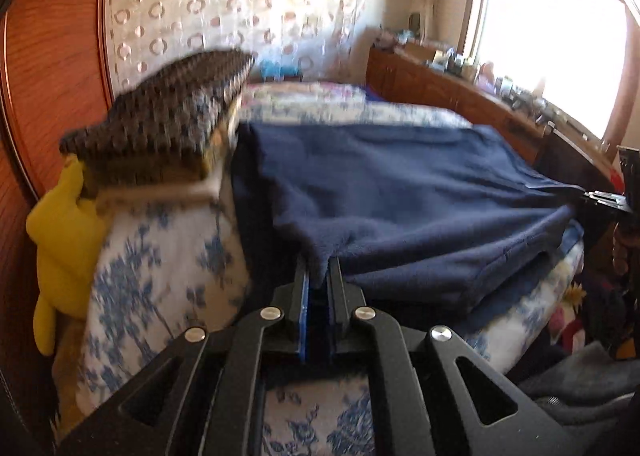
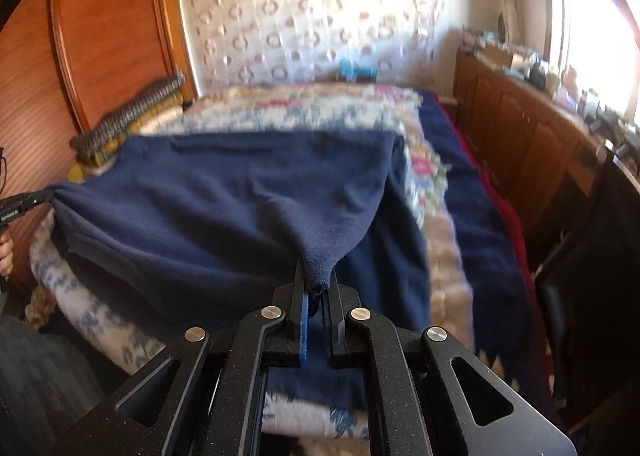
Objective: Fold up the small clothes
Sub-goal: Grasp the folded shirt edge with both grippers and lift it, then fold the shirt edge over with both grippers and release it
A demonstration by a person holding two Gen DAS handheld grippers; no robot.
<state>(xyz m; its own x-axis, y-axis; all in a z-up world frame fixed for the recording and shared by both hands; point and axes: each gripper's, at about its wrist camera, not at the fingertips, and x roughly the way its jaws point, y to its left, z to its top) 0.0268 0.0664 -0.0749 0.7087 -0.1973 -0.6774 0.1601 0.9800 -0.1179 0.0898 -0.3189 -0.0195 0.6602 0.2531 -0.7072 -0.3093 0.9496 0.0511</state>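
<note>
A navy fleece garment [image 1: 400, 191] lies stretched over the bed, held up at two corners. My left gripper [image 1: 319, 276] is shut on one bunched corner, with the cloth pinched between its blue pads. In the right wrist view the same garment [image 2: 208, 195] hangs taut, and my right gripper [image 2: 318, 282] is shut on its other corner. The left gripper [image 2: 40, 197] shows at the far left edge there, pulling the cloth into a point. The right gripper [image 1: 600, 197] shows at the right edge of the left wrist view.
The bed has a blue-floral white sheet [image 1: 160, 256] and a dark blue blanket [image 2: 472, 215] along its right side. A yellow plush toy [image 1: 60, 236] and a dark knitted cushion [image 1: 168, 115] sit by the wooden wardrobe [image 1: 48, 55]. A cluttered wooden cabinet [image 2: 520, 127] runs under the window.
</note>
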